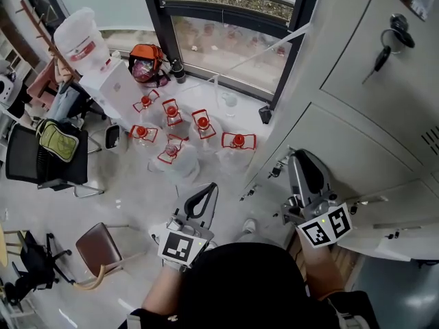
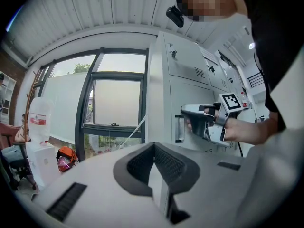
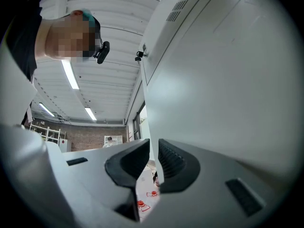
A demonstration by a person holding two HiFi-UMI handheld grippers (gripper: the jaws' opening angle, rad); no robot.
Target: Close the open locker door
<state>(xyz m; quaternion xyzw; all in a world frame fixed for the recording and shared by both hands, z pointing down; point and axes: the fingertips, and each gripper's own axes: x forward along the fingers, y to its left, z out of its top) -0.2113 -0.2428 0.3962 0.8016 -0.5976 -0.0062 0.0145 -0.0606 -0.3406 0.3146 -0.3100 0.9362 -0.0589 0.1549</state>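
Note:
A bank of pale grey lockers (image 1: 370, 108) fills the right side of the head view. My right gripper (image 1: 302, 157) is up against a locker door (image 1: 343, 142). In the right gripper view the door (image 3: 223, 80) fills the right half, and its left edge runs down into the narrow gap between that gripper's (image 3: 153, 148) pads, which are closed on it. The left gripper view shows the right gripper (image 2: 204, 120) beside a vertical door handle (image 2: 179, 127). My left gripper (image 1: 206, 192) hangs away from the lockers over the floor; its (image 2: 154, 148) pads meet with nothing held.
Several water bottles with red handles (image 1: 202, 123) stand on the floor below the window. A water dispenser (image 1: 82, 46), an orange bag (image 1: 145, 62), a black chair (image 1: 41, 156) and a brown chair (image 1: 103, 249) are at the left. Keys (image 1: 391, 43) hang from an upper locker.

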